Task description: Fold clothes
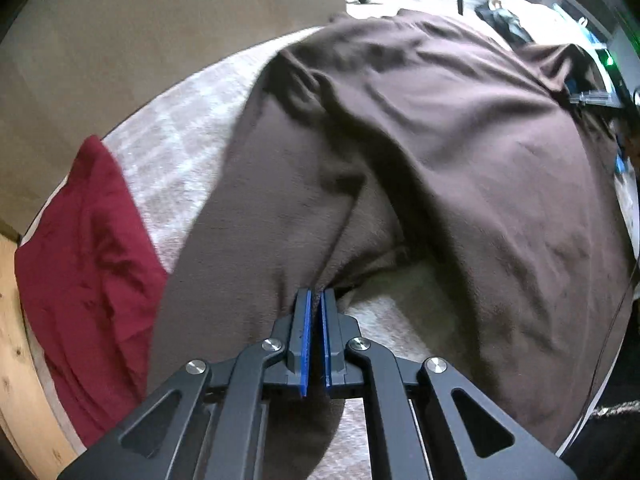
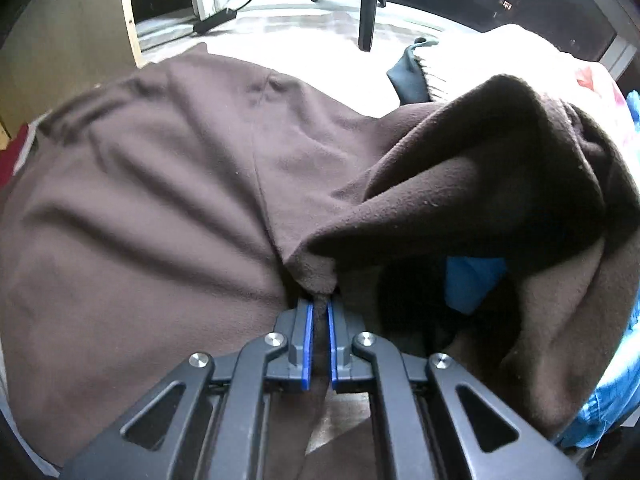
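Note:
A large brown fleece garment (image 1: pixel 460 140) lies spread over a pale checked bed cover (image 1: pixel 176 144). My left gripper (image 1: pixel 317 298) is shut on a bunched edge of it, and the cloth rises in a tent toward the blue pads. The same brown garment (image 2: pixel 140 208) fills the right wrist view. There my right gripper (image 2: pixel 319 304) is shut on a pinched fold, with cloth pressed between its pads. A dark sleeve or hood part (image 2: pixel 500 168) stands humped up to the right of that grip.
A dark red garment (image 1: pixel 84 272) lies at the left by the wooden bed frame (image 1: pixel 24 344). Blue cloth (image 2: pixel 472 280) and a white knit piece (image 2: pixel 492 60) lie to the right. A black stand leg (image 2: pixel 370 4) and cable (image 2: pixel 216 20) are beyond the bed.

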Motion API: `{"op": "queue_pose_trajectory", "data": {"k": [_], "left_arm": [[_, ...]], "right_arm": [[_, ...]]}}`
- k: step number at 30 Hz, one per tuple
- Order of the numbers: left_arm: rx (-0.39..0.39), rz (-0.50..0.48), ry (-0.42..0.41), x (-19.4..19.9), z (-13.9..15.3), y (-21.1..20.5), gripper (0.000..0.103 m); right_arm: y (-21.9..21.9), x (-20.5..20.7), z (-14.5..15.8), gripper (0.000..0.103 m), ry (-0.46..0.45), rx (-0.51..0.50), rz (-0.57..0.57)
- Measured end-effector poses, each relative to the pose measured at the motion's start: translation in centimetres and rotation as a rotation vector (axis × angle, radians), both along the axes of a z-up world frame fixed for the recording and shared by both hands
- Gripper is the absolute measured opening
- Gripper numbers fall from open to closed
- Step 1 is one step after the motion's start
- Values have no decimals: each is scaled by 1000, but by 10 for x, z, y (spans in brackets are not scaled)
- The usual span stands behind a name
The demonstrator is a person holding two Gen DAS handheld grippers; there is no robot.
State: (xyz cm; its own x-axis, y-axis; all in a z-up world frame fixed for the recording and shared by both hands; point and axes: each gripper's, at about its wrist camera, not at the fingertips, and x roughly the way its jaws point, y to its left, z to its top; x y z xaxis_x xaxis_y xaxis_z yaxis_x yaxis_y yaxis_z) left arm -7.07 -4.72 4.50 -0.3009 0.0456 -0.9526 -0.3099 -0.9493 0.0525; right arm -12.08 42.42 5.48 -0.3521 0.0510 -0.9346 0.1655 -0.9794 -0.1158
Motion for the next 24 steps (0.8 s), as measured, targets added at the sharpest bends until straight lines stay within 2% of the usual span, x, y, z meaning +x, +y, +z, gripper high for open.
{"op": "queue_pose_trajectory", "data": {"k": [4, 6, 7, 8, 9, 11, 14, 18, 19, 20, 22, 24], "left_arm": [[-36, 42, 7, 1, 3, -3, 13], [-68, 66, 15, 6, 7, -6, 27], [-83, 83, 21, 11, 11, -8, 33], [-68, 103, 25, 19, 17, -11, 32], [-45, 124, 28, 28, 24, -14, 31], [41, 145, 14, 53, 35, -13, 31], [166, 134, -33, 99, 44, 1, 31], [237, 152, -93, 165, 57, 10, 31], [241, 163, -98, 183, 63, 10, 33], [235, 179, -101, 196, 67, 7, 39], [275, 226, -131, 214, 61, 4, 44], [329, 239, -176, 224, 45, 11, 44]], "right_arm": [[-12, 2, -2, 8, 3, 68, 20], [-18, 3, -1, 25, 5, 94, 28], [-19, 5, 4, 30, 11, 77, 30], [-19, 8, 9, 40, 17, 58, 33], [-14, 16, 15, 45, 17, 22, 36], [-2, 38, 26, 46, 1, -68, 44], [15, 79, 31, 46, -15, -116, 53], [54, 134, 58, 46, -8, -203, 22], [66, 148, 67, 46, 2, -243, -2], [79, 161, 74, 46, 9, -283, -27], [80, 179, 63, 46, -37, -316, -41], [69, 192, 42, 46, -95, -319, -28]]}}
